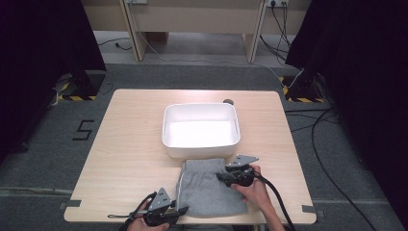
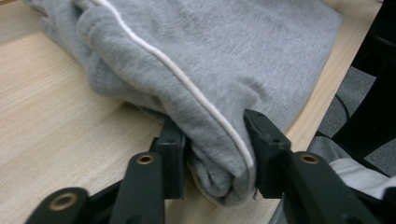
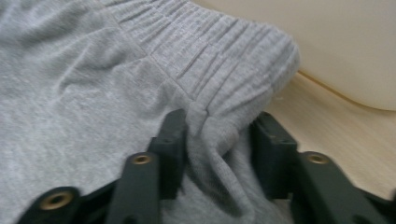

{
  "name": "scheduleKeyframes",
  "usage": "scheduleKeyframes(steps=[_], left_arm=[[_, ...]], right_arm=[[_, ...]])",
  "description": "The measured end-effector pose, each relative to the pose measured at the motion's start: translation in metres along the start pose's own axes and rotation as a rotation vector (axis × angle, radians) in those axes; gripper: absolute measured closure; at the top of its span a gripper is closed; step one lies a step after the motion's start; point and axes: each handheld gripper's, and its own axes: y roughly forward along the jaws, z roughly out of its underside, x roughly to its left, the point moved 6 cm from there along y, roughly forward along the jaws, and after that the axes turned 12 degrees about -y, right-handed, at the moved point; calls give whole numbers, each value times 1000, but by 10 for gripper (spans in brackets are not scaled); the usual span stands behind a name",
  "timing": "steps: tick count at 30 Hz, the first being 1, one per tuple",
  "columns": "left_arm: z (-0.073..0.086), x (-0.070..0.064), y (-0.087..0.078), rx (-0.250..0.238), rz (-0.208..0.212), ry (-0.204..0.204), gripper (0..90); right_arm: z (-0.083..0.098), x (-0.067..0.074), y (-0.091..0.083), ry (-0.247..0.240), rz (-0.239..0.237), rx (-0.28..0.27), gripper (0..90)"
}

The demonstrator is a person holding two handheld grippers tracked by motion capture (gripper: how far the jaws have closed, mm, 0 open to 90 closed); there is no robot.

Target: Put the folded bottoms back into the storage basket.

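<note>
Both pairs of black jaws are squeezed onto the folded grey sweatpants (image 1: 211,188). On the left gripper (image 2: 212,154), the jaws pinch a thick folded corner of the cloth, right where a thin white stripe (image 2: 187,81) runs down the side. On the right gripper (image 3: 219,144), the jaws pinch a bunched-up bit of cloth just under the stretchy waistband (image 3: 219,51). From the high view, the sweatpants lie at the 6 o'clock edge of the wooden table (image 1: 120,144), a bit toward 5 o'clock. The left gripper (image 1: 180,210) sits at the 7 o'clock corner of the pants, and the right gripper (image 1: 220,176) sits at their 2 o'clock corner, each held by a hand. A white plastic tub (image 1: 201,129) stands in the middle of the table, at 12 o'clock from the pants, and its near wall touches or almost touches the waistband. That tub wall is close beside the right gripper. A small round hole (image 1: 228,101) shows in the table just behind the tub. Black cables (image 1: 276,199) trail off the near edge. On the grey floor at 9 o'clock is a black number 5 (image 1: 82,130). Dark curtains (image 1: 43,48) hang on both sides, and more cables (image 1: 327,159) lie on the floor at 3 o'clock.
</note>
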Motion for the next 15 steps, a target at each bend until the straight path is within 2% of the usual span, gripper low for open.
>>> scheduleKeyframes(steps=[2,5,6,8,10,15], left_arm=[[0,0,0,2,6,-5,649],[0,-1,-1,4,6,9,681],[0,-4,-3,10,-14,42,689],[0,-8,-4,16,-24,75,697],[0,-10,-6,16,-19,80,700],[-5,-18,-17,-1,9,95,704]], right_arm=[[0,0,0,2,-4,-4,646],[-1,2,-1,-11,2,-14,703],[-1,4,-1,-12,1,-22,711],[-3,6,-3,-22,0,-33,724],[-4,7,-4,-25,-2,-41,729],[-14,14,-20,-56,-2,-90,743]])
